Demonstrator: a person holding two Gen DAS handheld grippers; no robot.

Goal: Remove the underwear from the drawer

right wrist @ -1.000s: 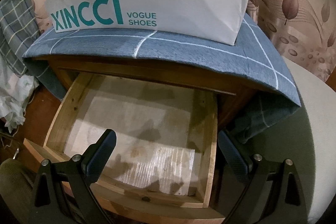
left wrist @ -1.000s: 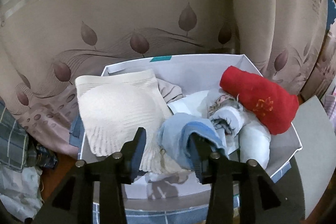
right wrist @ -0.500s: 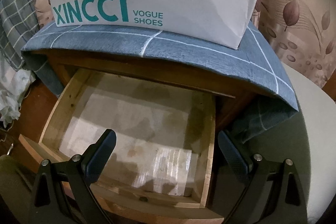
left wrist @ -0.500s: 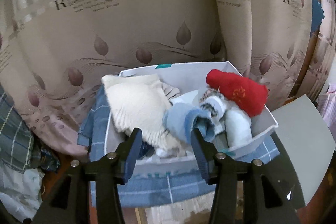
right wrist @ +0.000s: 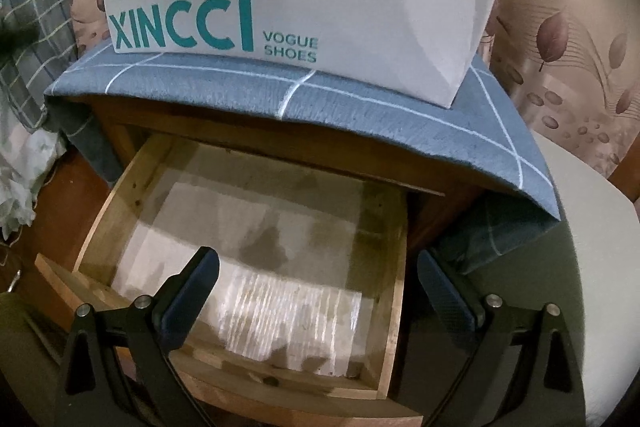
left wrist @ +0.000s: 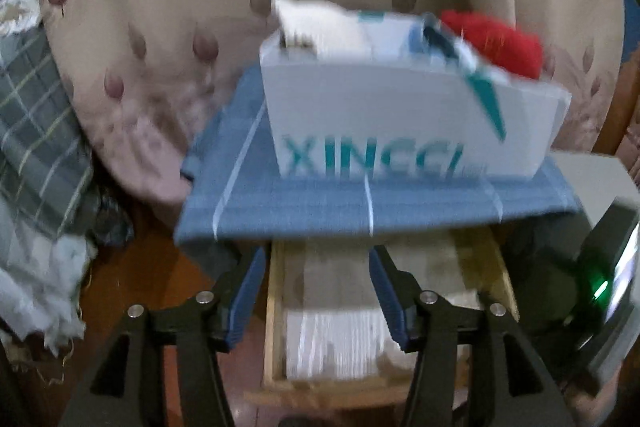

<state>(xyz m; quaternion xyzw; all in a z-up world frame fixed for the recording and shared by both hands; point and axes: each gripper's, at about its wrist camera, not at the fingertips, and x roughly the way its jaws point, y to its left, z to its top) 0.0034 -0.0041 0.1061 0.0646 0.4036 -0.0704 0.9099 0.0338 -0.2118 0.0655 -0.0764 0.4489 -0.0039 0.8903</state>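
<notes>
A white shoe box point(left wrist: 400, 119) stands on a blue checked cloth point(left wrist: 320, 199) over a wooden nightstand. Underwear is heaped in it: a cream piece point(left wrist: 320, 27), a red piece point(left wrist: 496, 39) and something blue between them. Below it the wooden drawer point(right wrist: 100, 211) is pulled out, and only a white paper lining shows inside. My left gripper point(left wrist: 316, 295) hovers in front of the drawer point(left wrist: 274, 307), its jaws opening with nothing between them. My right gripper point(right wrist: 318, 267) stands wide open over the drawer and holds nothing. The left wrist view is blurred.
A leaf-patterned curtain point(left wrist: 160, 7) hangs behind the nightstand. Plaid fabric point(left wrist: 32, 131) and crumpled white cloth point(left wrist: 36, 287) lie at the left. A pale round surface point(right wrist: 592, 227) sits at the right. The right gripper's body with a green light point(left wrist: 600, 287) is at the right edge.
My left gripper has drawn back and down from above the box to the front of the drawer, and its jaws have widened. The right gripper has stayed over the drawer.
</notes>
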